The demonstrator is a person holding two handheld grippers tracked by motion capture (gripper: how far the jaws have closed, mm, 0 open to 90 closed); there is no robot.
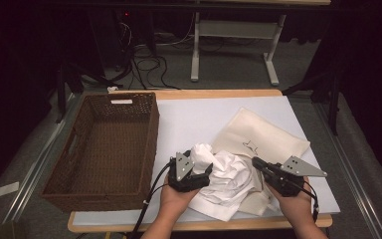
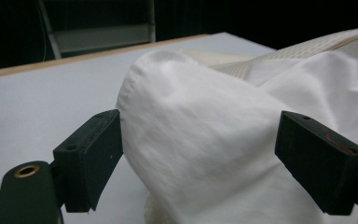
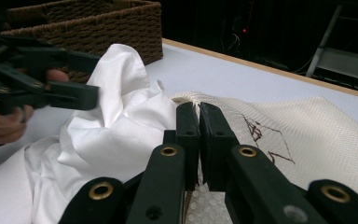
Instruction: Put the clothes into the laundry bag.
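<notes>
White cloth (image 1: 224, 179) lay bunched on the worktop (image 1: 189, 119), right of the basket (image 1: 107, 149). Left gripper (image 2: 200, 154) jaws stood apart, a fold between them, unpressed. Right gripper (image 3: 199, 140) jaws were clamped on the mesh bag (image 3: 307, 140).

Black grippers (image 1: 197, 167), grey triangular plates, brass rivets, black cables.

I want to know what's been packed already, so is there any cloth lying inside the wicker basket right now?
No. In the high view the basket shows a bare woven floor, and the white cloth lies on the table beside it.
</notes>
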